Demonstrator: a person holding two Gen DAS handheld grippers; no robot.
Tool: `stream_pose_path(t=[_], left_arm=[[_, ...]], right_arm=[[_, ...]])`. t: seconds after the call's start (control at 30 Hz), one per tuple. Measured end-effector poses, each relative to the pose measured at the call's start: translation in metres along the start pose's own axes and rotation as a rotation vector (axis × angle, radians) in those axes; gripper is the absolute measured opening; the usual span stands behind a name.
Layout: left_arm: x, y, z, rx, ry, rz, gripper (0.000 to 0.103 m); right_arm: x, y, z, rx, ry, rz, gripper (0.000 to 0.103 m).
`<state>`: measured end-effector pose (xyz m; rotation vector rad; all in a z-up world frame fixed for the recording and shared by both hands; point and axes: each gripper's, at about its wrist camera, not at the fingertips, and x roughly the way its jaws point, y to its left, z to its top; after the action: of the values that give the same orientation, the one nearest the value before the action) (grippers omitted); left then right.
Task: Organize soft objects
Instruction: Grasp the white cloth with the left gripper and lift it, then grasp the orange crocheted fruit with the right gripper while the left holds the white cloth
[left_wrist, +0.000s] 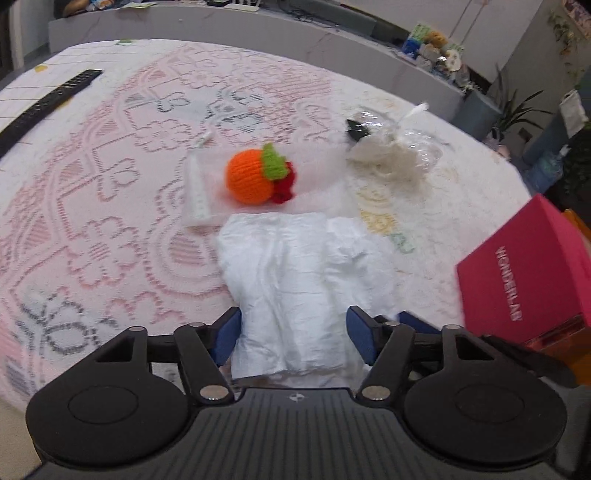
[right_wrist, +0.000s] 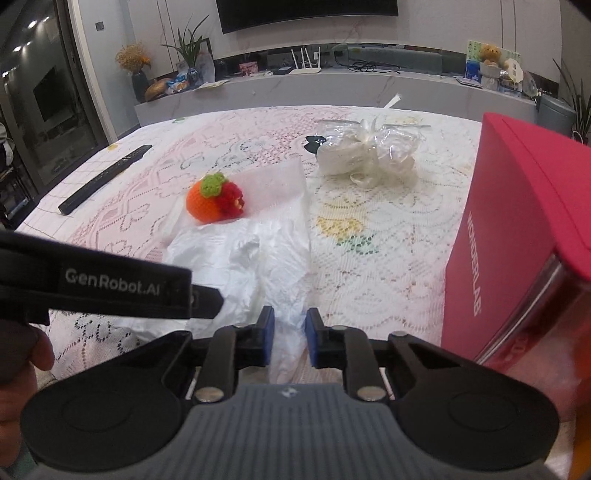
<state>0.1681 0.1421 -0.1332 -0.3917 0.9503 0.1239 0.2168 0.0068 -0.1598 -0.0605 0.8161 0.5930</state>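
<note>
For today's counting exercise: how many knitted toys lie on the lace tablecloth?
2: an orange knitted fruit on a translucent pouch, and a red knitted piece touching its side. Others may be hidden.

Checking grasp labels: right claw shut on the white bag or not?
Shut on it: right claw pads nearly meet, pinching the crumpled white bag edge.

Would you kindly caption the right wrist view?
Right claw pinching white plastic bag beside red box, knitted orange beyond.
</note>
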Motion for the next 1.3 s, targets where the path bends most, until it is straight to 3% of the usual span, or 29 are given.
stream_pose_path(t=[0.1,0.23,0.3,0.37,0.4,0.43,0.47,0.63,0.8,1.03,1.17,1.3], left_arm=[[0.006,-0.008,0.004,-0.012,0.015,-0.067,0.07],[0.016,-0.018,0.006,-0.009,0.018,-0.061,0.08],[0.017,-0.023,0.004,0.023,0.013,-0.054,0.079],[0.016,-0.027,0.002,0.063,-0.007,-0.026,0.07],[0.016,-0.027,0.002,0.072,-0.013,-0.015,0.061],[0.016,-0.026,0.002,0.076,-0.017,0.002,0.04],[0.017,-0.027,0.002,0.097,-0.013,0.041,0.033],[0.01,-0.035,-0.004,0.185,-0.059,0.07,0.017],[-0.012,-0.034,-0.004,0.186,-0.153,0.037,0.015],[-0.055,-0.014,0.006,0.131,-0.35,0.063,0.014],[-0.067,0.0,0.02,0.124,-0.422,0.176,0.014],[-0.065,0.022,0.034,0.076,-0.4,0.238,0.014]], right_arm=[[0.0,-0.002,0.0,0.008,-0.002,0.011,0.017],[-0.001,-0.003,-0.001,-0.002,-0.004,0.018,0.016],[-0.001,-0.002,-0.002,-0.011,-0.006,0.019,0.016],[-0.002,-0.002,-0.003,-0.017,-0.008,0.017,0.016],[-0.002,-0.001,-0.003,-0.019,-0.007,0.016,0.016],[-0.002,0.0,-0.003,-0.026,-0.008,0.015,0.017],[-0.002,0.002,-0.004,-0.038,-0.009,0.012,0.017],[-0.007,0.008,-0.007,-0.074,-0.023,-0.011,0.017],[-0.015,0.009,-0.004,-0.069,-0.032,-0.019,0.017],[-0.033,0.018,0.013,-0.055,-0.076,-0.016,0.018],[-0.032,0.035,0.03,-0.104,-0.107,-0.005,0.019],[-0.017,0.055,0.047,-0.172,-0.116,0.003,0.022]])
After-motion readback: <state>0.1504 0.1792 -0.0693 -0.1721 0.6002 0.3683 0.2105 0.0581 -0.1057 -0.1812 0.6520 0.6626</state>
